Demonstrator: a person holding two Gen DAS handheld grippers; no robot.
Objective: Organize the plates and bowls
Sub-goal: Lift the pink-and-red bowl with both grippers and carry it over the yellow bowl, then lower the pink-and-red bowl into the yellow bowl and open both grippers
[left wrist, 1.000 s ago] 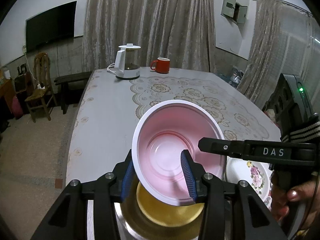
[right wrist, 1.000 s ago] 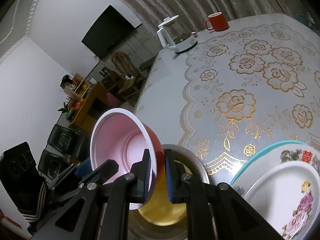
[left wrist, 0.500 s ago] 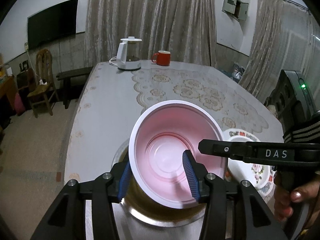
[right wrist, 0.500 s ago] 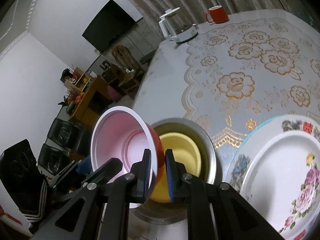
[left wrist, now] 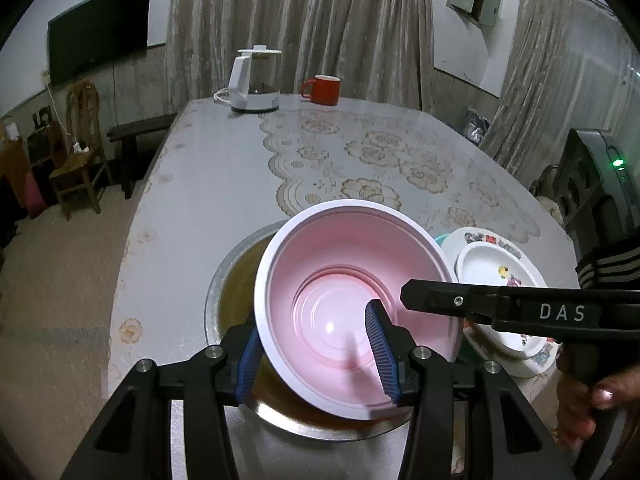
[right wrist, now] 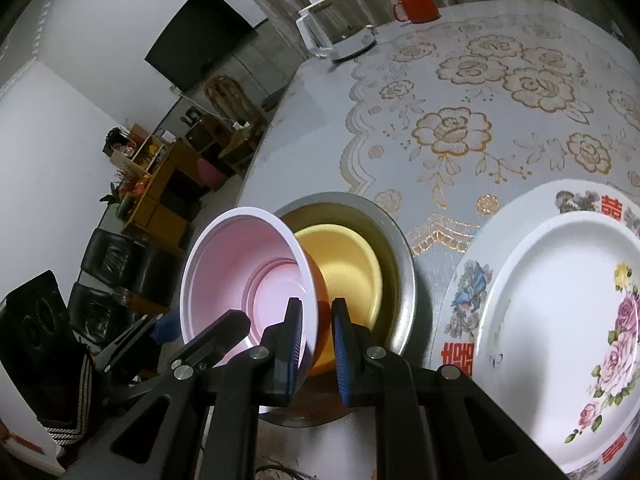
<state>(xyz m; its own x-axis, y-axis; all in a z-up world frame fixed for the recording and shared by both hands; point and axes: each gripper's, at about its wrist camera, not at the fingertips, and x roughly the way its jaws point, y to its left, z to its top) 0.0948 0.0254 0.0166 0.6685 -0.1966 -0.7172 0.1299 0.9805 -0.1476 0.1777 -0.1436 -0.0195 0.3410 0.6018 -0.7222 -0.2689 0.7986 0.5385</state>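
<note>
Two grippers carry one pink bowl (left wrist: 352, 300): right gripper (right wrist: 316, 340) clamped on its rim, left gripper (left wrist: 316, 350) astride its wall; uneven release could tip it off the yellow bowl (right wrist: 348, 268).

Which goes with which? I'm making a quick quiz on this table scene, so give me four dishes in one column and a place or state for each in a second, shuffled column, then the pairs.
Things:
1. pink bowl
2. yellow bowl
3. red mug
4. floral plate

Places or states:
A. at the far end of the table, beside the kettle
B. nested inside the metal bowl
C. tilted, held by both tongs
D. top of the plate stack, to the right of the metal bowl

Pairs: 1-C, 2-B, 3-A, 4-D
</note>
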